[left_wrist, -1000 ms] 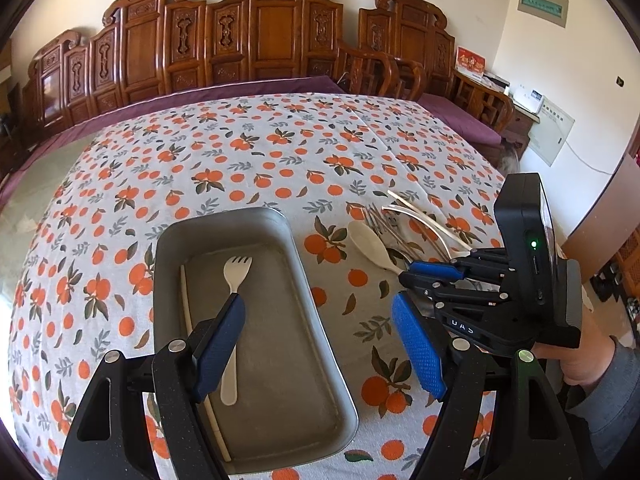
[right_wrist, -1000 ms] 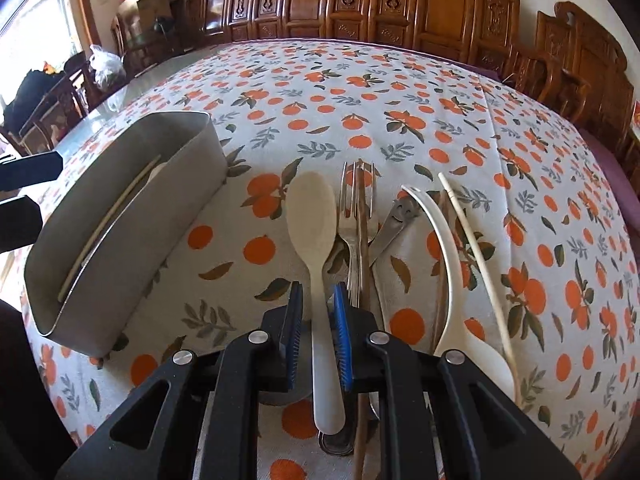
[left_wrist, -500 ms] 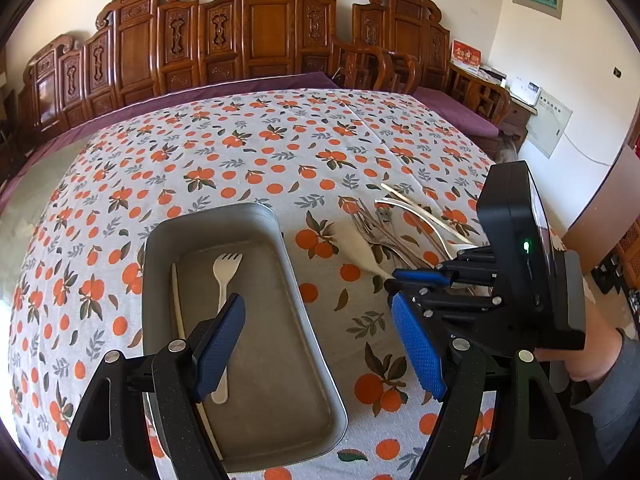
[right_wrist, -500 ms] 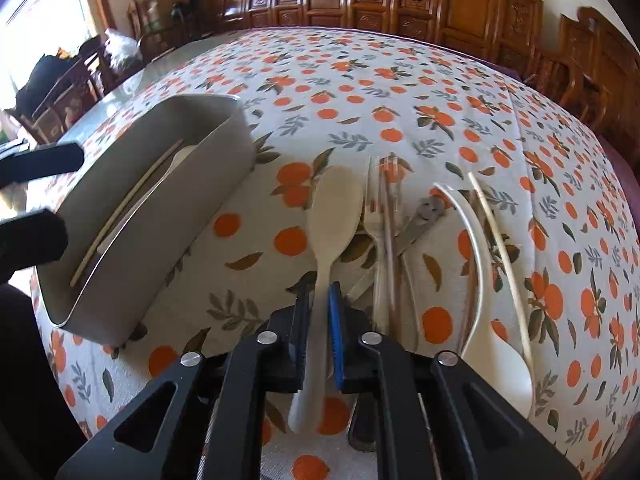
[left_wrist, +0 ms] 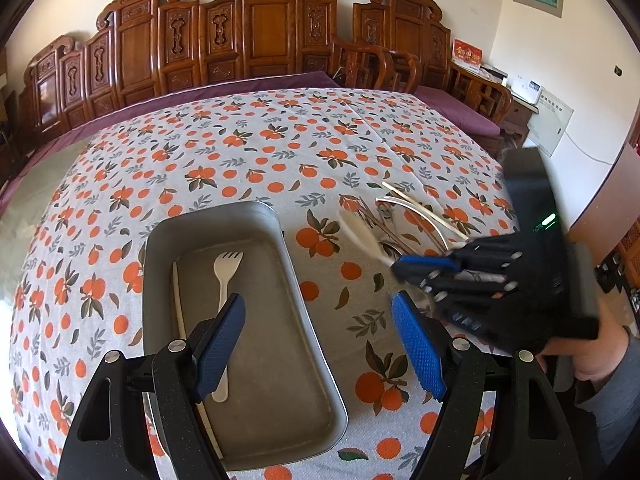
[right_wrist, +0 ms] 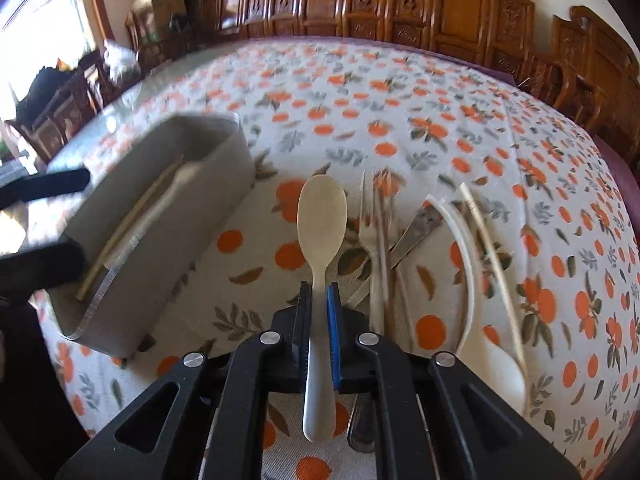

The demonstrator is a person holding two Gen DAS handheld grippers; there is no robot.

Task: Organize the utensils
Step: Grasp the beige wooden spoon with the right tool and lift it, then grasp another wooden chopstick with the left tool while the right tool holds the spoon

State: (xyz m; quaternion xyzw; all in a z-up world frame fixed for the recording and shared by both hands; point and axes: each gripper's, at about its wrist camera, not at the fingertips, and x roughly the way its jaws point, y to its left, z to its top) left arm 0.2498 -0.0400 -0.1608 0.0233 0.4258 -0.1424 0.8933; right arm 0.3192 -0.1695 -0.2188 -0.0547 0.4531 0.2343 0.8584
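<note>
Spoon [right_wrist: 322,216] clamped by its handle in my right gripper [right_wrist: 319,312], fingers just closed on it, bowl pointing to 12 o'clock. Remaining utensils [right_wrist: 420,240] lie on the desk [right_wrist: 400,92] at 3 o'clock of the spoon. Tray [left_wrist: 256,400] sits below my left gripper [left_wrist: 320,348], fingers apart and empty; a fork [left_wrist: 226,276] and a chopstick [left_wrist: 178,300] lie inside.

Cream spoon [right_wrist: 322,216], orange-patterned tablecloth [right_wrist: 440,92]

Right clamped, left gaping.
My right gripper [right_wrist: 319,300] has just been closing, pads pinching the spoon [right_wrist: 321,216] handle; left gripper [left_wrist: 320,344] hangs wide.
</note>
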